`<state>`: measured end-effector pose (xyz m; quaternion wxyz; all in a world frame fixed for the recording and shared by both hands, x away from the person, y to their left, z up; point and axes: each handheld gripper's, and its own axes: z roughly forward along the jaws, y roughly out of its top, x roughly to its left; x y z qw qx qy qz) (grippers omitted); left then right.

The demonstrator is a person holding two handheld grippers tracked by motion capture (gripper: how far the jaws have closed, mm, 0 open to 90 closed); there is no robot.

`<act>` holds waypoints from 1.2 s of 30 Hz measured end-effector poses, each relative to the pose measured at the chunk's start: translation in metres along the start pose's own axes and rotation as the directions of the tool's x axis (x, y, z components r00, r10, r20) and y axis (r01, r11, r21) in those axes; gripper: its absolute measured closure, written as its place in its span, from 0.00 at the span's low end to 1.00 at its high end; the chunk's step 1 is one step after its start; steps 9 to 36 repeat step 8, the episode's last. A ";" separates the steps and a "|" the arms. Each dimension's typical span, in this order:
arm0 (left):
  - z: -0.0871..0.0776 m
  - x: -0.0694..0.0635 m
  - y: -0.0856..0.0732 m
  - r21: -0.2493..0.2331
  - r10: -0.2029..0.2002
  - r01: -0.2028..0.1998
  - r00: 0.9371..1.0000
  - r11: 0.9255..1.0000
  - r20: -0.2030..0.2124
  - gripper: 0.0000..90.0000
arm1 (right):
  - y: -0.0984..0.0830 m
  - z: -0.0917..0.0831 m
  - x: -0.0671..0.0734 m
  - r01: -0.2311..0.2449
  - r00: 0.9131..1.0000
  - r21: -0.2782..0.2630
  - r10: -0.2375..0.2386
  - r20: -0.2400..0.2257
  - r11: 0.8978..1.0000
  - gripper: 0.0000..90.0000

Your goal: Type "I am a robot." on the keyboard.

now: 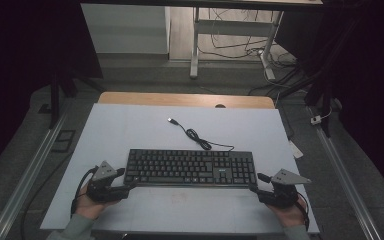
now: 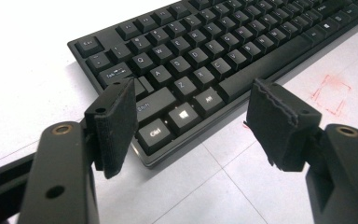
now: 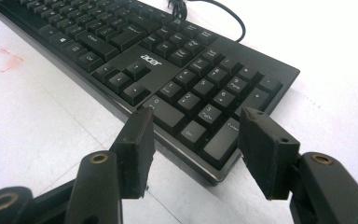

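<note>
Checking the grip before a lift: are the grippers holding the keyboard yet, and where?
Nothing is held. Both the left gripper and right gripper are open, straddling the keyboard front corners.

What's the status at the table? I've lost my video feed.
Left gripper and right gripper open, each at a near corner of the keyboard, nothing gripped. Keyboard flat on the table. Cable loose behind it, no obstruction.

A black keyboard (image 1: pixel 191 167) with white key legends and a white brand mark lay on a pale white sheet (image 1: pixel 130 130), its black cable (image 1: pixel 195 135) trailing behind. Faint red pen marks (image 2: pixel 331 93) showed on the sheet. The left gripper (image 1: pixel 130 181) and right gripper (image 1: pixel 255 184) were black, each topped by a grey plate.
</note>
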<state>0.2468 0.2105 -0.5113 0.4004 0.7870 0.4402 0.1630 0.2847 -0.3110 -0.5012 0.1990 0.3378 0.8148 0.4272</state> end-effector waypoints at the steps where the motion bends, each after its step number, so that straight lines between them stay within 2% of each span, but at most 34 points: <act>1: 0.000 0.000 0.000 0.001 0.002 -0.002 1.000 1.000 0.000 0.37 | 0.000 0.000 0.000 0.001 1.000 0.001 -0.001 0.001 1.000 0.51; 8: 0.001 -0.001 0.001 0.006 0.013 -0.013 1.000 1.000 -0.002 0.37 | 0.002 -0.002 0.000 0.006 1.000 -0.015 -0.006 0.002 1.000 0.50; 36: 0.001 -0.001 0.001 0.006 0.013 -0.013 1.000 1.000 -0.002 0.37 | 0.002 -0.002 0.000 0.006 1.000 -0.015 -0.006 0.002 1.000 0.50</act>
